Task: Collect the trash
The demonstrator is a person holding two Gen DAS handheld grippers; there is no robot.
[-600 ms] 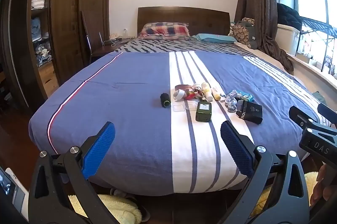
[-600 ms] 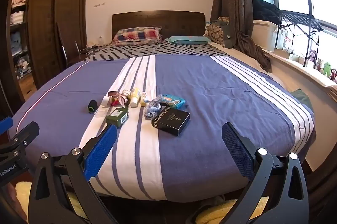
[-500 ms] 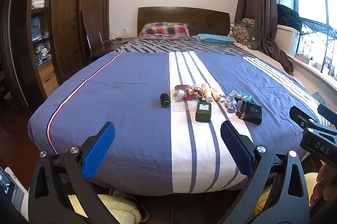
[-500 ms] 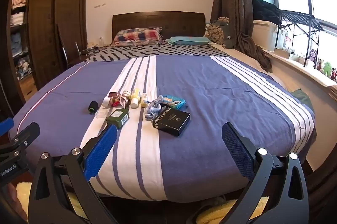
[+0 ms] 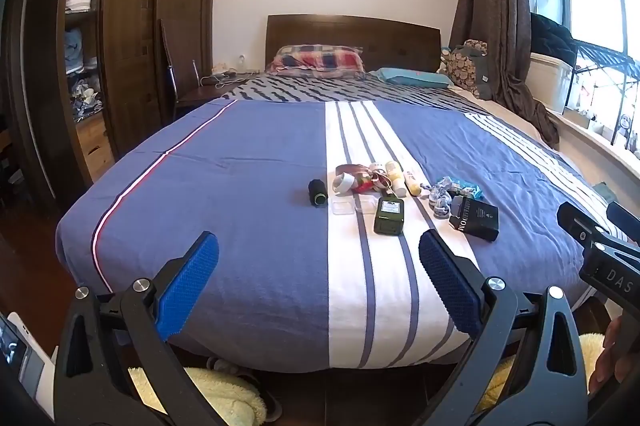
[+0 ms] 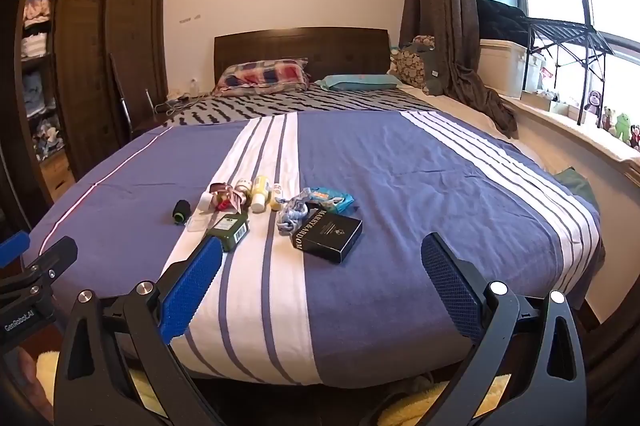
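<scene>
Left wrist view, my left tongs (image 5: 318, 290) spread apart and empty, my right tongs (image 6: 320, 296) likewise, black box (image 6: 329, 234), green bottle (image 5: 389, 216) on bed (image 5: 240, 185) ahead.

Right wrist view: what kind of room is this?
A lived-in bedroom, most likely in a home. A made bed with a wooden headboard and a plaid pillow fills the frame, an open wardrobe holds folded clothes, and small litter lies on the cover.

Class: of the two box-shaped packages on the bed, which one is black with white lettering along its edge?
The flat black box, at the right end of the clutter; the other, the green box, is smaller and lies left of it.
</scene>
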